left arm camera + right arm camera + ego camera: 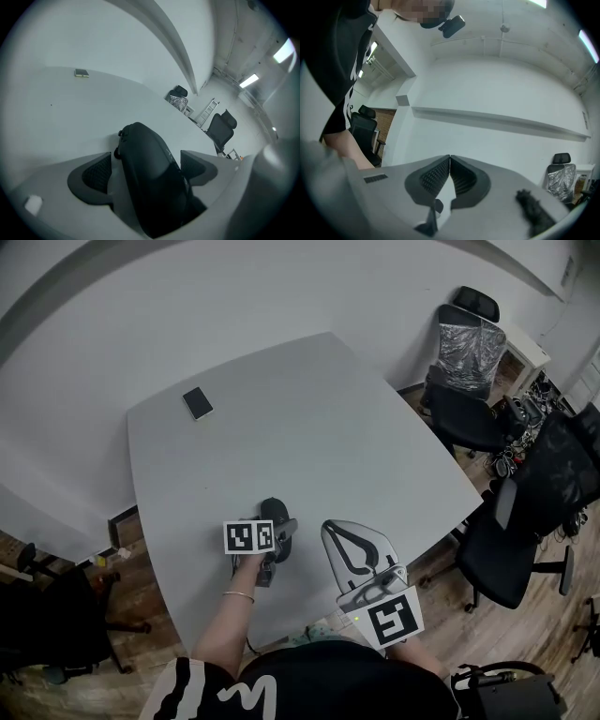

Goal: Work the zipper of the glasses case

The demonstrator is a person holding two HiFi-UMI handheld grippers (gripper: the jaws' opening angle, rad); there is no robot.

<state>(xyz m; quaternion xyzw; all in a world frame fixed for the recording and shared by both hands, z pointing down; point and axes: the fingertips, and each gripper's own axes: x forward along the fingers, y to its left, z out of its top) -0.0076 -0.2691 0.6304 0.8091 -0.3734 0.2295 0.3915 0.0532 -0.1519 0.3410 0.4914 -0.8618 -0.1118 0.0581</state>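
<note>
A black glasses case (274, 508) lies on the grey table (319, 418) near its front edge. In the left gripper view the case (150, 178) runs lengthwise between the jaws of my left gripper (146, 157), its zipper end pointing away. The jaws stand wide open; a thin gap shows beside the left pad (96, 174), and the right pad sits close to the case. In the head view the left gripper (272, 532) covers the case's near end. My right gripper (359, 554) hovers to the right of the case, raised and tilted. It (450, 159) is shut with nothing between its pads.
A small dark phone-like slab (197, 402) lies at the table's far left, also seen in the left gripper view (81, 73). Black office chairs (525, 512) stand off the table's right side, one (467, 348) with a silvery cover. A white wall runs behind the table.
</note>
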